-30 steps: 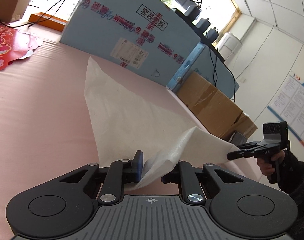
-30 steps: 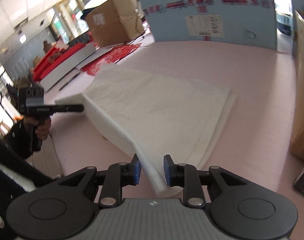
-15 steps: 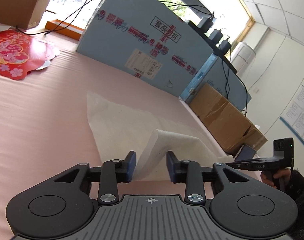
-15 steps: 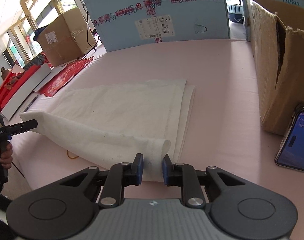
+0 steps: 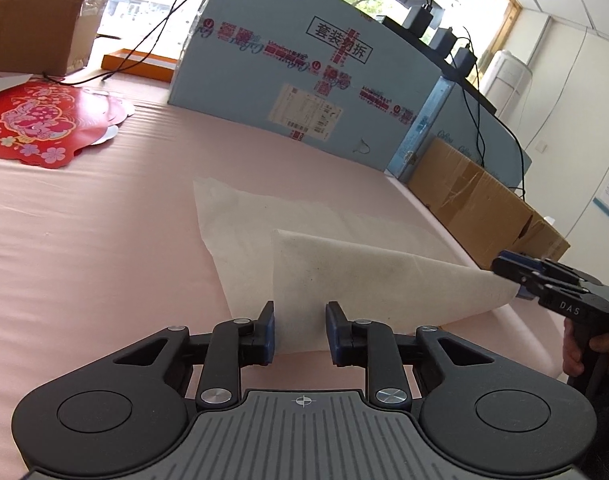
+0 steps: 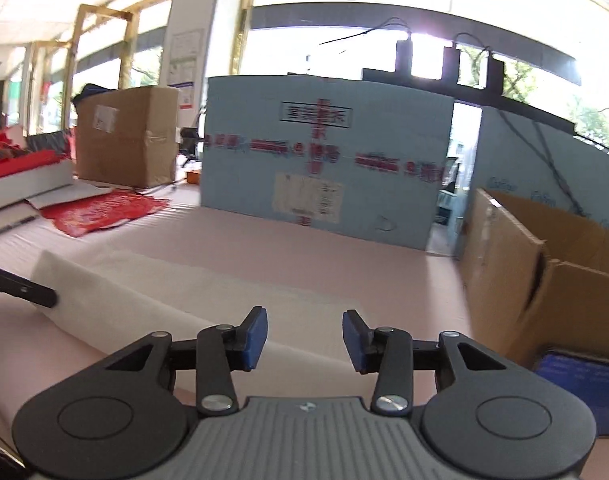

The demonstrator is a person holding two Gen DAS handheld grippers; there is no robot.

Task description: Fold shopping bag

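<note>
The white shopping bag (image 5: 344, 264) lies on the pink table, its near half folded over onto the far half. My left gripper (image 5: 299, 330) is open, its blue pads on either side of the bag's near folded edge without pinching it. My right gripper (image 6: 304, 340) is open and empty just above the bag's near right edge (image 6: 208, 304). In the left wrist view the right gripper (image 5: 520, 276) sits at the bag's right corner. In the right wrist view the left gripper's finger (image 6: 20, 290) shows at the bag's left end.
A big blue box (image 5: 304, 72) stands at the table's far side. A brown cardboard box (image 6: 544, 280) stands to the right, with a phone (image 6: 580, 372) in front of it. Red paper decorations (image 5: 36, 124) lie at the far left.
Both grippers have opened and let go of the bag. The folded half now rests on the lower half. The right gripper has tilted up and pulled back.
</note>
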